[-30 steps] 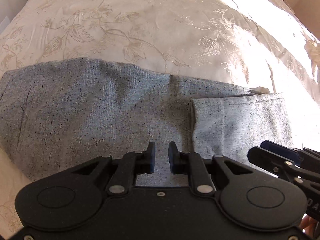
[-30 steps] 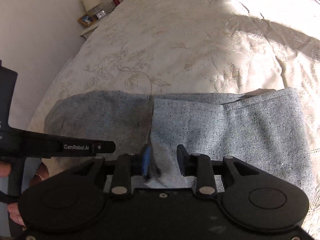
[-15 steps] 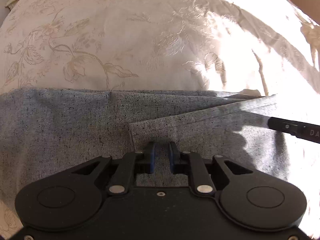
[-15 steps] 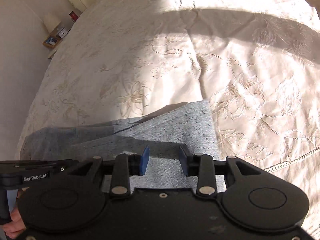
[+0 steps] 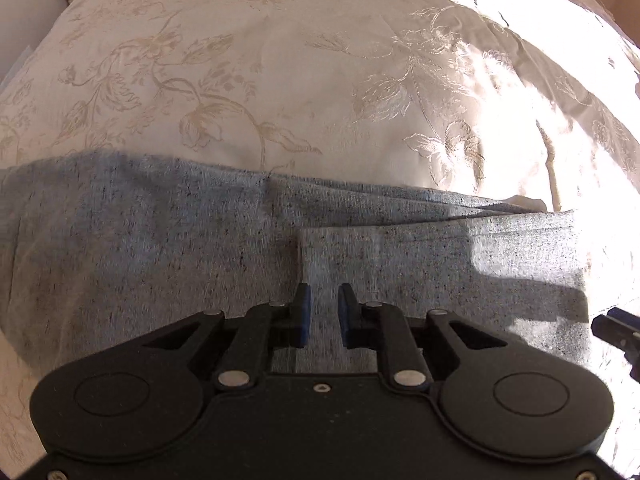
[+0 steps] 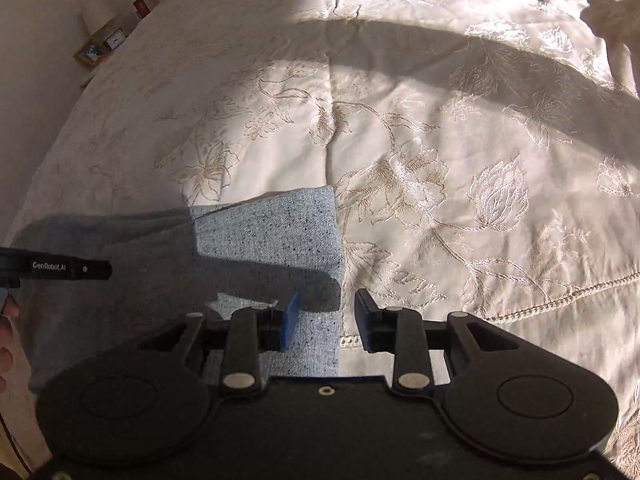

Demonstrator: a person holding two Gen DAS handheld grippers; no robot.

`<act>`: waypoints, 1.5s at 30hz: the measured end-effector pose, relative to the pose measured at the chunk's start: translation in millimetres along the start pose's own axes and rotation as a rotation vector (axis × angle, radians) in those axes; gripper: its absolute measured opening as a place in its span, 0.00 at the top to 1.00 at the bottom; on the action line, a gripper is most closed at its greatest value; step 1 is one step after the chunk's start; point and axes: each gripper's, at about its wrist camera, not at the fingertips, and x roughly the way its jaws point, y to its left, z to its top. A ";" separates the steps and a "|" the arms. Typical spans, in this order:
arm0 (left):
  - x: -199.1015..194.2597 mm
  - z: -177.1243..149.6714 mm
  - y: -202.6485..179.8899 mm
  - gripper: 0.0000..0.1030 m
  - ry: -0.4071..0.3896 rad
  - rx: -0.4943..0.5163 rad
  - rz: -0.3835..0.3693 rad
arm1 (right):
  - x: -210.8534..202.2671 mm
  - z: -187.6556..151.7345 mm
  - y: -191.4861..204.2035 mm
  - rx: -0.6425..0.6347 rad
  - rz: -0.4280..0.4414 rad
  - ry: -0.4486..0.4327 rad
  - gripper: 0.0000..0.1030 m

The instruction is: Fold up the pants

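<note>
Grey speckled pants [image 5: 160,248] lie across the bed, with a folded-over top layer [image 5: 440,264] on their right part. My left gripper [image 5: 323,300] hovers just above the left hem edge of that layer. Its blue pads stand a narrow gap apart and pinch nothing. In the right wrist view the pants [image 6: 264,232] end in a straight fold edge. My right gripper [image 6: 326,304] is open wider and straddles that edge, one finger over cloth, the other over the bedspread. The left gripper's body [image 6: 68,270] shows at the left; the right gripper's tip [image 5: 616,332] shows at the far right.
A cream bedspread [image 6: 440,140] with embroidered flowers covers the bed, partly in bright sun. A nightstand [image 6: 108,42] with a clock and picture frames stands at the far left corner. A person's hand [image 6: 6,340] is at the left edge.
The right gripper has swept right along the pants, from the hem of the top layer to the fold edge. The left gripper shifted to the hem edge. Neither gap changed.
</note>
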 end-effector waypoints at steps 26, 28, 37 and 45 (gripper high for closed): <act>-38.5 -53.9 58.4 0.65 -0.005 -0.102 0.131 | -31.8 -57.9 34.3 -0.116 -0.092 -0.005 0.65; -46.7 -54.3 83.2 0.65 -0.022 -0.141 0.124 | -39.1 -58.3 40.0 -0.122 -0.118 -0.029 0.65; -60.6 -42.8 208.5 0.65 -0.069 -0.241 0.167 | -47.0 -50.1 114.1 -0.129 -0.171 -0.117 0.64; -54.1 -18.6 299.5 0.63 -0.112 -0.269 0.146 | -19.2 -38.4 221.2 -0.254 -0.083 -0.116 0.64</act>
